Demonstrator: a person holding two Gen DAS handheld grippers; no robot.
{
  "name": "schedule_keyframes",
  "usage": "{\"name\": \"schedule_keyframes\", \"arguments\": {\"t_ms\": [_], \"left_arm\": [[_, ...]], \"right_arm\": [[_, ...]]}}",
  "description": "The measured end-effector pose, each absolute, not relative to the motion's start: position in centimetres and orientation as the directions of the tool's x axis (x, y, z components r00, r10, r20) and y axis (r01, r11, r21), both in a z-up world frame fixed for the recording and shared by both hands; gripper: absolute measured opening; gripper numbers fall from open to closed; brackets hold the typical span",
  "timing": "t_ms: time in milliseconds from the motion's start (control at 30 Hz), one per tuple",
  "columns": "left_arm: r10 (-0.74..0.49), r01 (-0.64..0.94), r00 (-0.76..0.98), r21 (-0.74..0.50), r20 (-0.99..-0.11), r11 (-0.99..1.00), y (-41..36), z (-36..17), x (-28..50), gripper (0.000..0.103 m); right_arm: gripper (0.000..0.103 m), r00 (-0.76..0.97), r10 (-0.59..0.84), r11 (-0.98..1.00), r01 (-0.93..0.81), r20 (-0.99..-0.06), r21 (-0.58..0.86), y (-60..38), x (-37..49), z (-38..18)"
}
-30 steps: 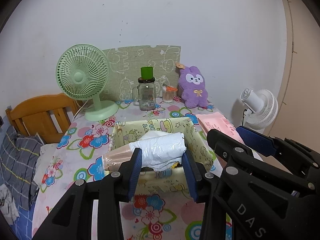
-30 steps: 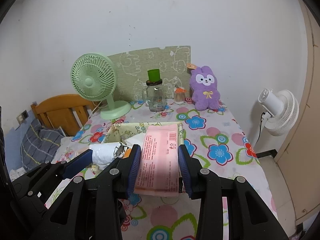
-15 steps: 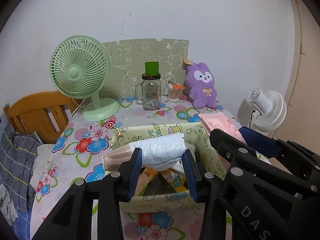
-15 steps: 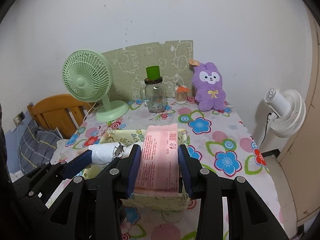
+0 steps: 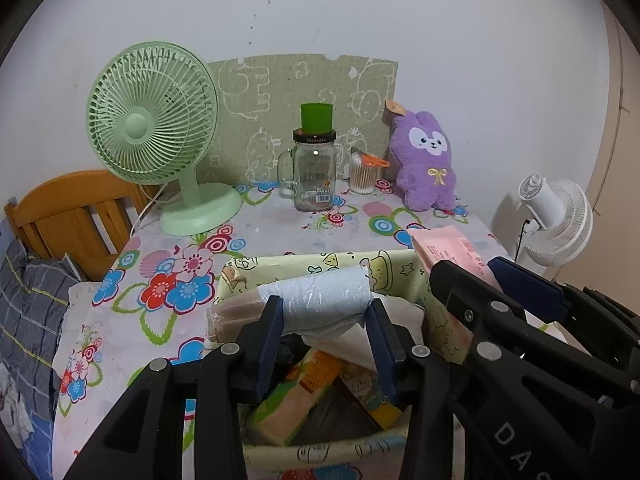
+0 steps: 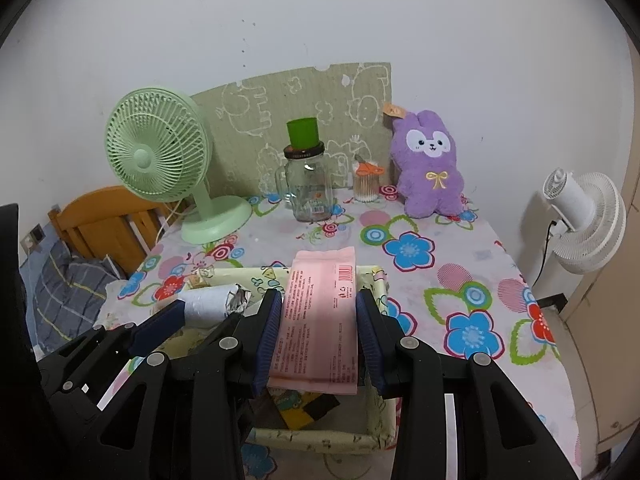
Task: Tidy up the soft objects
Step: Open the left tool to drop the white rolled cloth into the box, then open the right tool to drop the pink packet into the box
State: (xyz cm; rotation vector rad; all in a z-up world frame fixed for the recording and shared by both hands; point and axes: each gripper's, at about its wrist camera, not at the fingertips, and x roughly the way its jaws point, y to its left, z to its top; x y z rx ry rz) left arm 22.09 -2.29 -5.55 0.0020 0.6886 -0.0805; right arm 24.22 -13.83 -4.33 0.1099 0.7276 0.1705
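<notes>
My left gripper (image 5: 326,322) is shut on a white plastic-wrapped roll (image 5: 320,298) and holds it above the open yellow cartoon-print fabric box (image 5: 320,266). The roll also shows in the right wrist view (image 6: 210,310). My right gripper (image 6: 318,328) is shut on a flat pink packet (image 6: 318,320) and holds it over the same box (image 6: 320,436), to the right of the roll. The packet also shows in the left wrist view (image 5: 444,246). Several packets (image 5: 296,394) lie inside the box.
On the floral tablecloth (image 6: 440,276) at the back stand a green fan (image 6: 160,160), a glass jar with a green cup on it (image 6: 306,184), a cotton swab holder (image 6: 366,186) and a purple plush rabbit (image 6: 430,170). A white fan (image 6: 580,224) stands right, a wooden bed frame (image 5: 68,216) left.
Both grippers have moved forward and lowered with their loads, from in front of the box to above its opening. The box's inside has come into view.
</notes>
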Motion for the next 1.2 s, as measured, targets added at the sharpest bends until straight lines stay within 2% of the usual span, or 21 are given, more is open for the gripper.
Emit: {"name": "schedule_keyframes", "arguments": {"t_ms": [200,267,333,500,600,900,967,1033,1200], "left_arm": [[-0.083,0.08,0.745,-0.035,-0.662,0.996,-2.5,-6.6,23.6,0.047],[-0.079,0.074,0.742,-0.036,-0.666,0.997,-2.4,-6.9,24.0,0.054],[-0.087,0.079,0.737,-0.042,-0.671,0.996,-2.4,-7.1,24.2,0.067],[-0.082,0.072,0.723,-0.043,-0.686,0.996,-2.3,-7.6,24.7,0.081],[-0.077,0.069,0.714,-0.04,-0.696,0.997,-2.2,-7.8,24.8,0.086],[-0.081,0.069,0.696,-0.046,-0.713,0.997,-1.9,-8.1,24.7,0.092],[-0.086,0.069,0.693,-0.053,-0.716,0.996,-1.8,-8.1,24.6,0.093],[-0.091,0.071,0.693,-0.058,-0.715,0.996,-1.8,-8.1,24.5,0.094],[-0.077,0.067,0.701,-0.042,-0.709,0.997,-2.0,-7.6,23.6,0.096]], "right_arm": [[0.042,0.723,0.198,0.979,-0.115,-0.662,0.167,-14.0,25.5,-5.4],[0.042,0.716,0.197,0.979,-0.113,-0.669,0.168,-14.0,26.0,-5.8],[0.042,0.711,0.204,0.978,-0.116,-0.673,0.174,-14.0,26.3,-6.1],[0.042,0.701,0.219,0.975,-0.131,-0.679,0.179,-13.7,26.9,-6.9],[0.042,0.695,0.228,0.973,-0.137,-0.682,0.186,-13.6,27.1,-7.2],[0.043,0.673,0.265,0.964,-0.163,-0.691,0.211,-13.2,27.5,-7.9],[0.049,0.667,0.267,0.963,-0.167,-0.696,0.21,-13.1,27.5,-7.9],[0.072,0.672,0.262,0.965,-0.161,-0.693,0.208,-13.2,27.3,-7.9],[0.075,0.684,0.263,0.965,-0.169,-0.681,0.202,-13.3,26.5,-7.5]]}}
